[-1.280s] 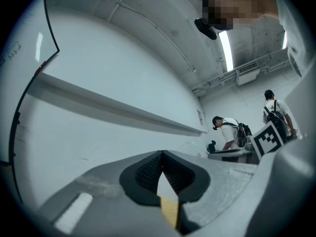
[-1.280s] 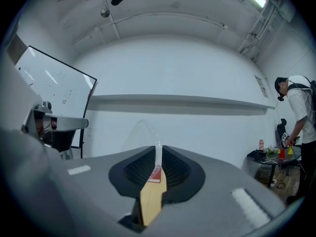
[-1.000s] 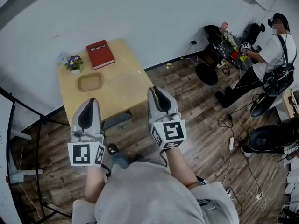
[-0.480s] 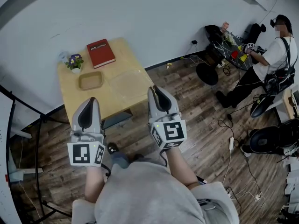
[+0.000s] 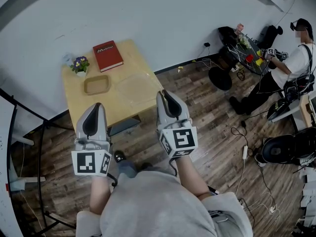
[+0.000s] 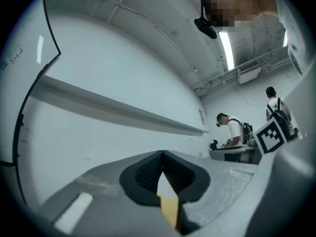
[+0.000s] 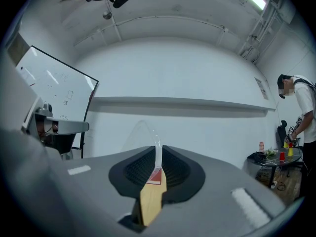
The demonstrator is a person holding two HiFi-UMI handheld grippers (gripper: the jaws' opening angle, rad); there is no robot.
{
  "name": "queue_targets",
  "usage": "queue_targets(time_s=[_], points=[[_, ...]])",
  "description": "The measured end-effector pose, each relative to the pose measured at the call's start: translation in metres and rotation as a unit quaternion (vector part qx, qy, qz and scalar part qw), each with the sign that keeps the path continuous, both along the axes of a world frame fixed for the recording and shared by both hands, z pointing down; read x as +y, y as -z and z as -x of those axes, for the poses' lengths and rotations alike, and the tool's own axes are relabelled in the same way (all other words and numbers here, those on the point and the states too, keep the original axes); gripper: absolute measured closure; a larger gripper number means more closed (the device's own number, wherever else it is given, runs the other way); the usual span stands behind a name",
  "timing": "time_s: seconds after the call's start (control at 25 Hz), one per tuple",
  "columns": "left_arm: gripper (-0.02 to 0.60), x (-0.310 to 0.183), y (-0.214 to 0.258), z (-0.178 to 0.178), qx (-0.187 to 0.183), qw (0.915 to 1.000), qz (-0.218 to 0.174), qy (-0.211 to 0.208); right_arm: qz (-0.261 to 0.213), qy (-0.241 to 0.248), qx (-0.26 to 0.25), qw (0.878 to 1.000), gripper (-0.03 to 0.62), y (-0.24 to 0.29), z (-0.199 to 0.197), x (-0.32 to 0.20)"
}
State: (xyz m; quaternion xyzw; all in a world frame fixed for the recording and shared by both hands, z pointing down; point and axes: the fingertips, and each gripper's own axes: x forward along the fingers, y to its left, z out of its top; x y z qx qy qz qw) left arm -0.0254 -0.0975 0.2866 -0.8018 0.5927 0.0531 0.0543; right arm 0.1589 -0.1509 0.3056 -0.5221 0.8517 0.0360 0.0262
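Note:
In the head view my left gripper (image 5: 95,105) and right gripper (image 5: 161,93) are held side by side above the wooden floor, both pointing at a small wooden table (image 5: 128,58). Neither touches anything. In the left gripper view the left gripper (image 6: 162,156) has its jaws pressed together, with only a thin sliver of wood colour showing between them. The right gripper (image 7: 157,154) is likewise shut, and a thin slit shows wood and a bit of red. The right gripper's tip hangs just past the table's near edge, close to a clear round plate (image 5: 136,87).
On the table lie a red book (image 5: 107,55), a small flower pot (image 5: 80,64) and a shallow wooden tray (image 5: 96,85). A black stand (image 5: 29,132) is at the left. At the far right a person (image 5: 296,63) stands by a cluttered desk (image 5: 244,46); cables cross the floor (image 5: 247,147).
Both grippers have stayed where they were, still shut. The person at the far right has shifted further right and straightened up by the desk.

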Motion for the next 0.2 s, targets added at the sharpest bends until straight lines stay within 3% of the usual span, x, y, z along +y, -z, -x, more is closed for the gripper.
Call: queue_targets(time_s=[0.2], points=[[0.578, 0.0004, -0.0012, 0.0004, 0.000, 1.0000, -0.001, 0.001, -0.001, -0.001, -0.001, 1.000, 0.554, -0.0011, -0.0010, -0.0002]])
